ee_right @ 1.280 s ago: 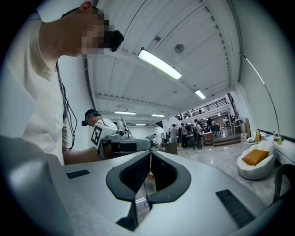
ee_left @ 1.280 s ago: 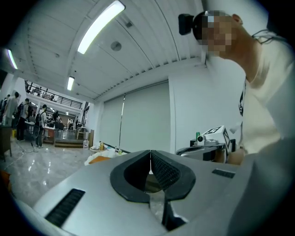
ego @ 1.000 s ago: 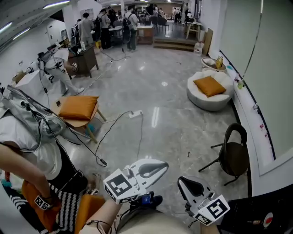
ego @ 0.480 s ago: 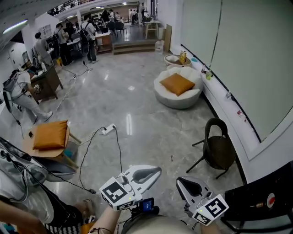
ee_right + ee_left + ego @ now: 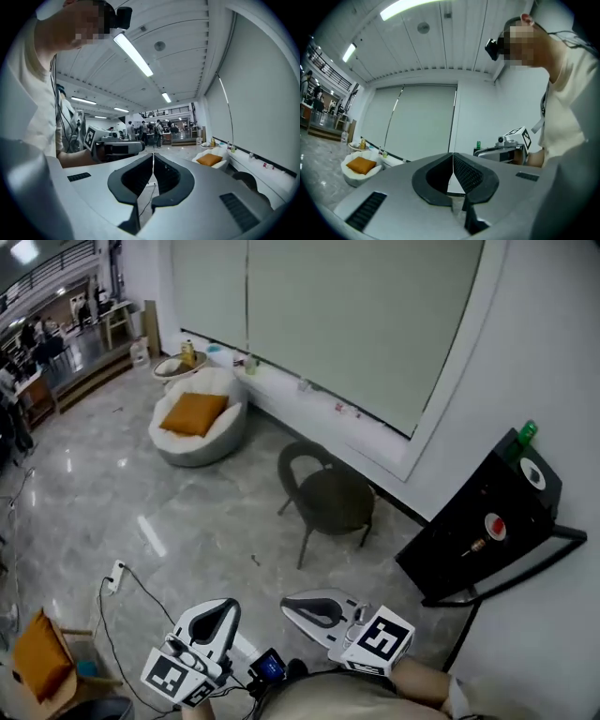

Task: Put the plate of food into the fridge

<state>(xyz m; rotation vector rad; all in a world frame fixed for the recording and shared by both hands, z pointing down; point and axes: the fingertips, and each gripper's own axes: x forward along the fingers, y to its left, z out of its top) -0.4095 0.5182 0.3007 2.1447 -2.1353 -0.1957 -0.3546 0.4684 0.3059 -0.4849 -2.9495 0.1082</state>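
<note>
— White plastic shells with black pads are noted nearest, low in the head view: the left gripper [image 5: 223, 607] and the right gripper [image 5: 298, 602], side by side and apart. Jaw state?
— Both pairs are pressed together. In each gripper view the pads are met along one thin seam, and nothing is pinched between them. The left marker cube [image 5: 174, 678] and the right marker cube [image 5: 382, 641] are carried behind the jaws.
— Next out?
— Grey polished floor [image 5: 187, 521]. A white power strip [image 5: 116, 576] with its cable is laid on it at left. An orange cushion [image 5: 37, 657] is seen at the lower left edge.
— Middle ground?
— A dark round-backed chair [image 5: 328, 495] is stood on the floor near the wall. To its right a black cabinet [image 5: 483, 531] is set against the wall, with a green bottle [image 5: 526, 432] on top. Whether this is the fridge cannot be told.
— Farther?
— A white round seat [image 5: 225, 432] with an orange pillow [image 5: 192, 413] on it is placed below the window ledge. A pale blind [image 5: 328, 315] is drawn over the window. People [image 5: 150, 127] are glimpsed far off, too small for detail.
— The plate of food?
— Not located. It is shown in no view, so its place cannot be told.
</note>
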